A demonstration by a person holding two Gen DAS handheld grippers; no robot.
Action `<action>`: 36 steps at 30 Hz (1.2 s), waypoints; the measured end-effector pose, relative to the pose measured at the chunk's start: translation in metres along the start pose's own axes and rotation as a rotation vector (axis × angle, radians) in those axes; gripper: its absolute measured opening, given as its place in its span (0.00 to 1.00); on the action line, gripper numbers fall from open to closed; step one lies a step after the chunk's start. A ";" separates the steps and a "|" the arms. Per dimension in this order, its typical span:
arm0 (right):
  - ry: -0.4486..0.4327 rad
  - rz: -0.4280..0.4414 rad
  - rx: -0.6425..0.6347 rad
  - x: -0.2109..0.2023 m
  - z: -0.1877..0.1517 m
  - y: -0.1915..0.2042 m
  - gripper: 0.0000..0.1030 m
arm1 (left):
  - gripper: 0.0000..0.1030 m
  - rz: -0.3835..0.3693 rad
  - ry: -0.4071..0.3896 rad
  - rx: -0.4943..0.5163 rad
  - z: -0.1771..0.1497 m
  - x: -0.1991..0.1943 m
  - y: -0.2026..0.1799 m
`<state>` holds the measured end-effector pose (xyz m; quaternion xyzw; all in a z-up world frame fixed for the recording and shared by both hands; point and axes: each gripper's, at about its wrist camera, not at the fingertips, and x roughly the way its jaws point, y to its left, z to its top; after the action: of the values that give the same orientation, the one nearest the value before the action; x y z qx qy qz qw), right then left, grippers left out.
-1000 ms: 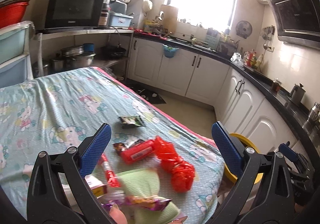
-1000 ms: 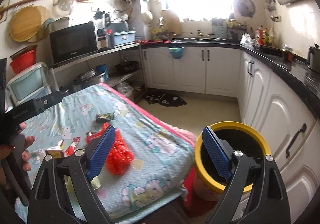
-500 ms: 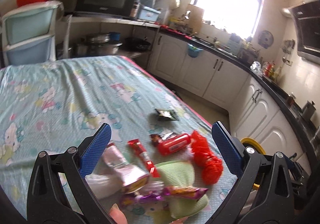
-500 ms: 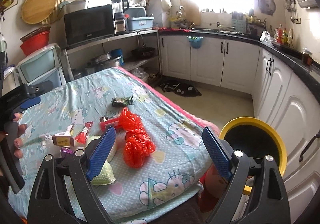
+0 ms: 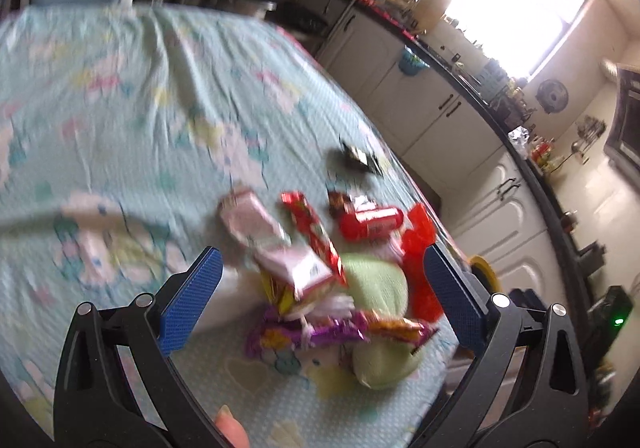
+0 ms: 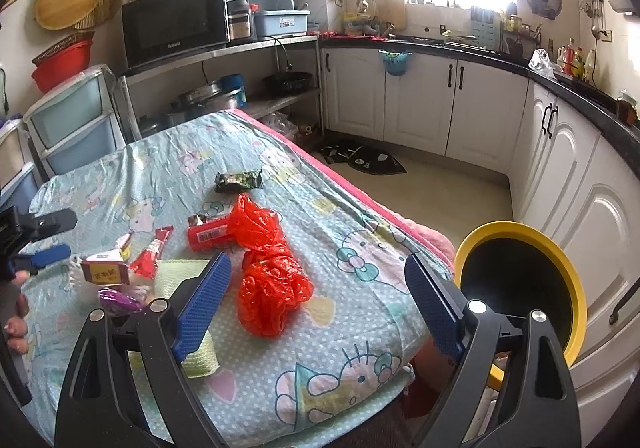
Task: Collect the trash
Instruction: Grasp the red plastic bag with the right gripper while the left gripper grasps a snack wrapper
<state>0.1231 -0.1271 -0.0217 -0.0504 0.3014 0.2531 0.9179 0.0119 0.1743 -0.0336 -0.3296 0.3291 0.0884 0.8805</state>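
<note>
red plastic bag (image 6: 268, 268) lies crumpled on the cartoon-print cloth (image 6: 340, 376), between the spread fingers of the right gripper (image 6: 316, 308), which holds nothing. beside the bag sit a red packet (image 6: 210, 235), a pink box (image 6: 105, 272), a purple wrapper (image 6: 120, 300) and a dark wrapper (image 6: 239, 180). yellow-rimmed bin (image 6: 520, 288) stands just off the table edge. the left gripper (image 5: 320, 304) is wide apart over the blurred pile, empty.

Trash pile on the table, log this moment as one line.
left gripper: open, above wrappers | right gripper: open, near red bag | bin: beside table
</note>
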 end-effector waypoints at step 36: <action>0.229 0.168 0.026 0.096 -0.012 0.014 0.28 | 0.30 -0.109 0.144 -0.286 -0.011 0.024 0.035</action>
<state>0.1756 -0.0759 -0.0864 -0.0418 0.4107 0.3176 0.8537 0.0118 0.1930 -0.0734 -0.4745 0.3570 0.0628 0.8022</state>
